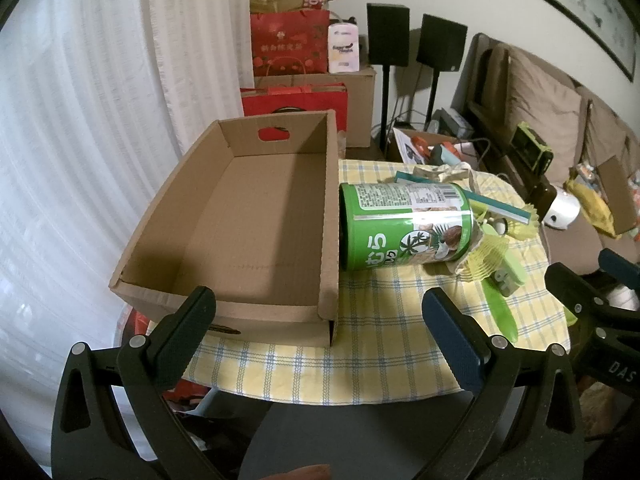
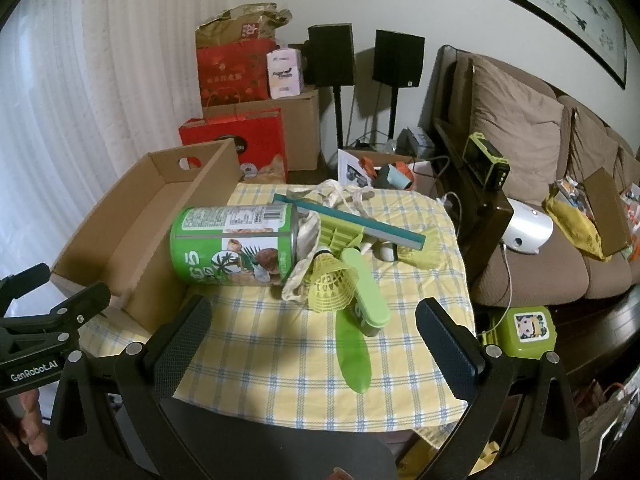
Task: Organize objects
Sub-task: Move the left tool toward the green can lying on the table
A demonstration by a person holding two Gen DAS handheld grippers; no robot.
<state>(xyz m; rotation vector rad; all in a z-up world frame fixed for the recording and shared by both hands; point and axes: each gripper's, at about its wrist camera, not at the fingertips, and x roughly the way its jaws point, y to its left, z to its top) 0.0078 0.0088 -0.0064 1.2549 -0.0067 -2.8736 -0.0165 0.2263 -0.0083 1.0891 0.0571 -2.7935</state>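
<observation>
An empty open cardboard box (image 1: 248, 216) (image 2: 132, 216) stands on the left of a yellow checked tablecloth (image 1: 376, 344) (image 2: 280, 360). A green can (image 1: 404, 226) (image 2: 236, 246) lies on its side right beside the box. To its right lie a yellow shuttlecock (image 2: 330, 282), a green handheld fan (image 2: 362, 300), a teal strip (image 2: 348, 220) and a cloth bag (image 2: 340, 196). My left gripper (image 1: 320, 324) is open and empty, hovering at the table's near edge before the box. My right gripper (image 2: 312, 332) is open and empty, short of the fan.
Red gift bags (image 2: 236, 140) and boxes stand behind the table, with two black speakers (image 2: 360, 56) on stands. A brown sofa (image 2: 540, 200) with cushions and clutter fills the right. A green lunch box (image 2: 528, 328) sits on the floor at right.
</observation>
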